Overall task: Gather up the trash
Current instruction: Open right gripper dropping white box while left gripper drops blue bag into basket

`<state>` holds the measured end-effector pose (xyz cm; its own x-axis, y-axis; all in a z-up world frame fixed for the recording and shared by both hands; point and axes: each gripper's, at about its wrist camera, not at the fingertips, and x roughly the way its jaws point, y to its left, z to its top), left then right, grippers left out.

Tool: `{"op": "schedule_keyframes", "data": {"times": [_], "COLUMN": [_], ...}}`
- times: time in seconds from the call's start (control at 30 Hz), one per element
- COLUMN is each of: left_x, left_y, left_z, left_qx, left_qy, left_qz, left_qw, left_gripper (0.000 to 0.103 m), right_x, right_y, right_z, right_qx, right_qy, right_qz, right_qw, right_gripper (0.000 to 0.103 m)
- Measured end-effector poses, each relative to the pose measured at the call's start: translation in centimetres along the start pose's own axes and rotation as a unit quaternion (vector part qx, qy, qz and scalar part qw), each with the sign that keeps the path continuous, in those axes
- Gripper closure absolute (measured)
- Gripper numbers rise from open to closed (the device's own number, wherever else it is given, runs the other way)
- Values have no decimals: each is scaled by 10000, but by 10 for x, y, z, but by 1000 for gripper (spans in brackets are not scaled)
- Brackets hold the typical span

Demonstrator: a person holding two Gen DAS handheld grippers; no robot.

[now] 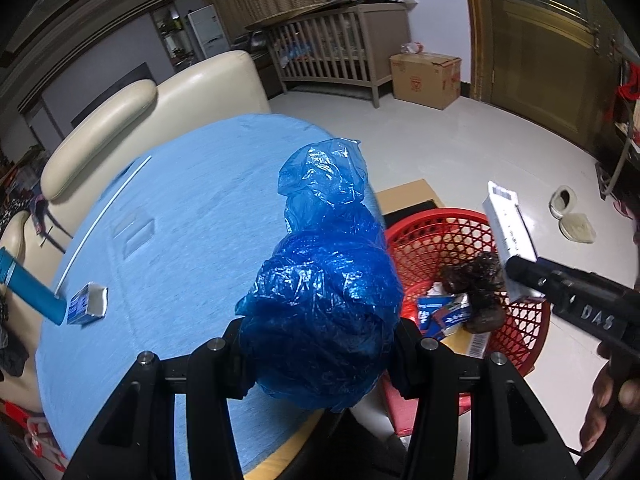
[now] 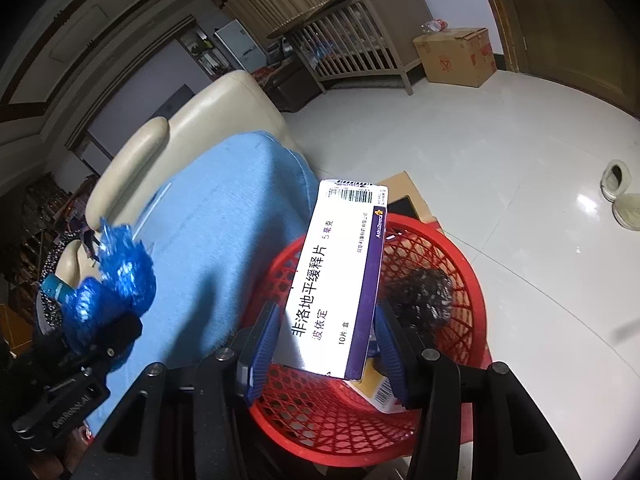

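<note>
My left gripper (image 1: 320, 344) is shut on a crumpled blue plastic bag (image 1: 324, 280), held over the right edge of the blue-covered table (image 1: 180, 208). My right gripper (image 2: 326, 344) is shut on a white and purple medicine box (image 2: 336, 276), held above the red mesh basket (image 2: 468, 288). In the left wrist view the same box (image 1: 508, 228) and right gripper (image 1: 520, 276) hang over the basket (image 1: 432, 236). The basket holds a dark crumpled wad (image 1: 480, 280) and small blue boxes (image 1: 444, 312). A small blue carton (image 1: 86, 306) and a blue tube (image 1: 28, 288) lie on the table's left.
A cream sofa (image 1: 140, 108) stands behind the table. A flat cardboard piece (image 1: 408, 196) lies on the white floor behind the basket. A wooden crib (image 1: 336, 48), a cardboard box (image 1: 426, 78) and slippers (image 1: 568, 212) are farther off.
</note>
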<state>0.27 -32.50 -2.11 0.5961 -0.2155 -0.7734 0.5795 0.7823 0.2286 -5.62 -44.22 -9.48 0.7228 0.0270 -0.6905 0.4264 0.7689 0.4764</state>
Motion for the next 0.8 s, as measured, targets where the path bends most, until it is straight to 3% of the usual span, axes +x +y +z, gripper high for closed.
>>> {"op": "schedule_keyframes", "data": {"times": [0.8], "left_x": [13], "left_y": [-41], "left_z": [14], "left_qx": [436], "left_qy": [114], "left_qz": [-260], "left_qw": [9986], "left_gripper": [50], "right_x": [13], "right_y": [-33], "right_z": [-11], "right_qx": [267], "right_qy": [356], "right_qz": [-261], "right_qw": [9987], "right_gripper": [49]}}
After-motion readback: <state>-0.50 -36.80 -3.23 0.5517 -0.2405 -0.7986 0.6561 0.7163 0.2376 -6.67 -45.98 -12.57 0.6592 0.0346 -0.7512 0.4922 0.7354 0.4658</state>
